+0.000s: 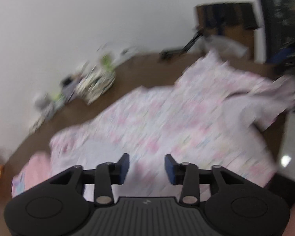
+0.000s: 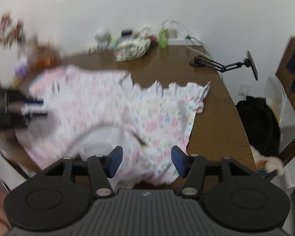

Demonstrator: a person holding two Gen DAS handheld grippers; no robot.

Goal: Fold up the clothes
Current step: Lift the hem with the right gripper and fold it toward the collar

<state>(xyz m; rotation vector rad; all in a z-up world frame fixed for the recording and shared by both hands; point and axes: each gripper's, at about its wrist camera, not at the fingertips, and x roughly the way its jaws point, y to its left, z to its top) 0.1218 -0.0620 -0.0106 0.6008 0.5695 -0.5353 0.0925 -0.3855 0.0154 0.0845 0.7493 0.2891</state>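
Garment (image 2: pixel 112 110) lies spread on the table (image 2: pixel 210 118) below both parted claws.

No readable text, labels, brands or numbers anywhere

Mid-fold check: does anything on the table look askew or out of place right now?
The pink floral garment is not flat: its far right edge is bunched and wavy, and the near hem drapes over the table edge. Both the left gripper and right gripper are open, holding nothing. Motion blur hides finer detail.
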